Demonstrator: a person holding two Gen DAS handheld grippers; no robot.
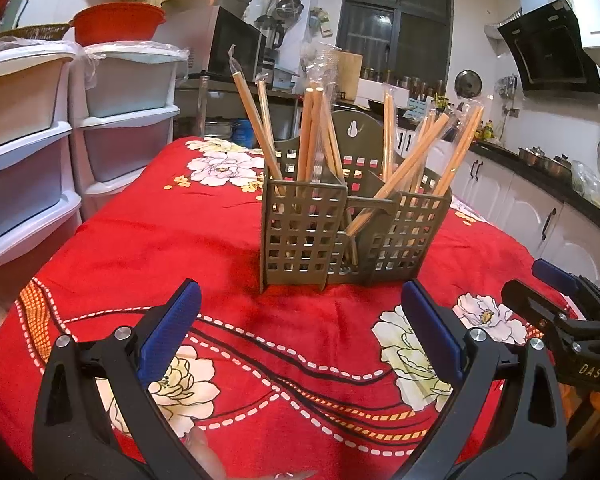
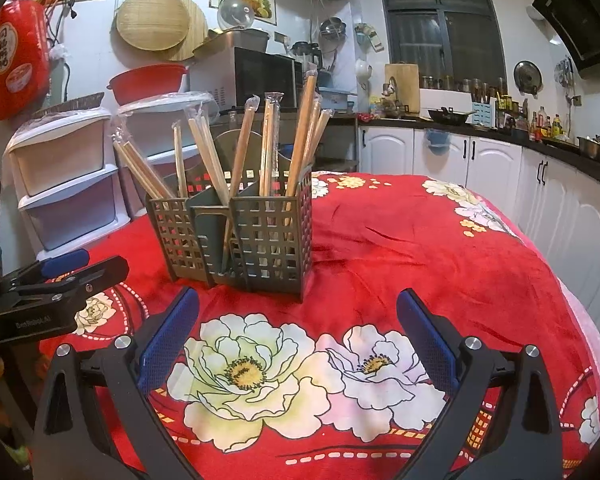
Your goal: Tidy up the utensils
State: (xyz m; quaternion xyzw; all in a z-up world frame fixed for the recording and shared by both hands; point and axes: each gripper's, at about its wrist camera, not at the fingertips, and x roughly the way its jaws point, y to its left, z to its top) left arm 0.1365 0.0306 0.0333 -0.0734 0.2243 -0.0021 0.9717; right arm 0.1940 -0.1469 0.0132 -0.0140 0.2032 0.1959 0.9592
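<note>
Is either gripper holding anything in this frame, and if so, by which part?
Nothing is held. The left gripper and the right gripper are both open over the red cloth, short of the chopstick holder.

A lived-in kitchen under indoor light, with darkness outside the pane.

A table draped in a red floral blanket point(image 2: 420, 240) fills the near ground. On the left stand white plastic drawer towers point(image 1: 28, 152), a red plastic basin point(image 1: 118, 22) on top. Far behind sits a black-fronted microwave oven point(image 2: 260, 80), with a round woven bamboo tray point(image 2: 152, 20) hanging on the white wall. A dark-framed window point(image 2: 440, 20) is at the far centre; white cabinets with a dark countertop point(image 2: 500, 160) run along the right, below a black slanted range hood point(image 1: 552, 56).
</note>
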